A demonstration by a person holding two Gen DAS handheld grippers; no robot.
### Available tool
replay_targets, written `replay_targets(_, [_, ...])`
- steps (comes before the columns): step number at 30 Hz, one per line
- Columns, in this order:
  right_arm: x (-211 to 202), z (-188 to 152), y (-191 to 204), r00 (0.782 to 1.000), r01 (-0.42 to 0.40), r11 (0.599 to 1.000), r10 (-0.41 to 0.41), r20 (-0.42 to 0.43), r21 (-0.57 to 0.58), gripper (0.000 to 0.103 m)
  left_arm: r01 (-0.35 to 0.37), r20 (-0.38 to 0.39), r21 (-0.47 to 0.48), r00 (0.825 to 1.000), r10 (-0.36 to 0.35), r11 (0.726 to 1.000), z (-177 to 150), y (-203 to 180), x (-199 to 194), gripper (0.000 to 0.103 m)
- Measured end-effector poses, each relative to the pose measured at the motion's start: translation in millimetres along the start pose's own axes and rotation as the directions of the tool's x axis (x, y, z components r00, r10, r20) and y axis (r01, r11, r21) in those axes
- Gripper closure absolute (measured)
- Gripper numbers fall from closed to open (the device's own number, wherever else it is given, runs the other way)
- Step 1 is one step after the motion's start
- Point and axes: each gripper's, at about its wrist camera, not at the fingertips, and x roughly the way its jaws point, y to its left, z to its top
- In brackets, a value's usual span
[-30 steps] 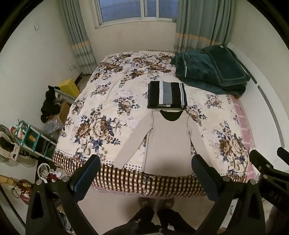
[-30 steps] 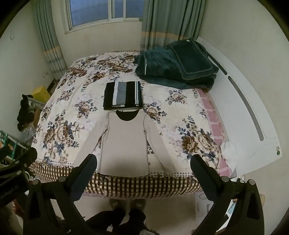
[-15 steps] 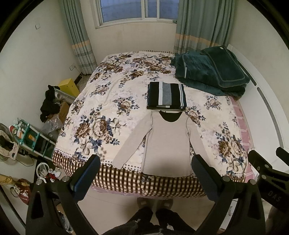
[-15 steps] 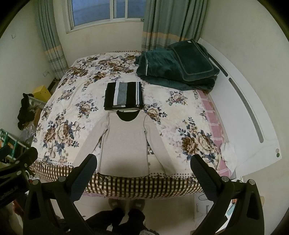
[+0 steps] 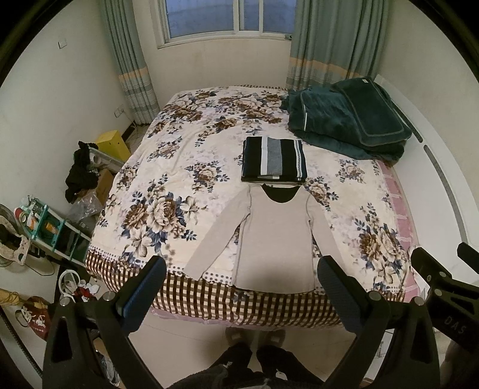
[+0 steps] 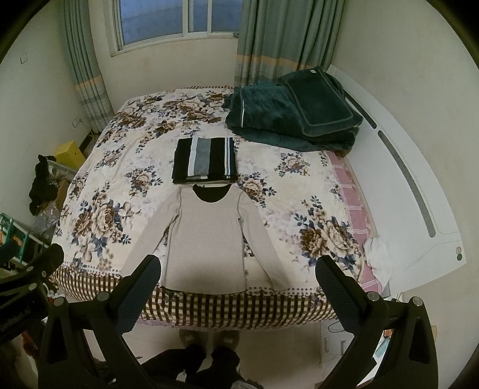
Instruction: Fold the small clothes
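Ahead of your grippers stands a wide bed (image 5: 185,167) with a flower-pattern cover and a checked border. Beyond it, in the far wall, you see a window (image 5: 227,18) with blue evening light, and grey-green curtains (image 5: 335,45) hang at both sides. To the right runs a white headboard (image 6: 413,191) along the pale wall. To the left, on the floor, you find a yellow box (image 5: 112,145) and a teal shelf rack (image 5: 51,227).
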Motion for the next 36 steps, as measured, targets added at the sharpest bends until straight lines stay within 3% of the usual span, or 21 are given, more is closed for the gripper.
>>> replay_targets(36, [0,1,2,1.0,0.003,1.0,-0.003,0.003,-0.002,0.0,0.012,0.003,-0.007,1.0,-0.012,1.0,0,-9,-6,0.0])
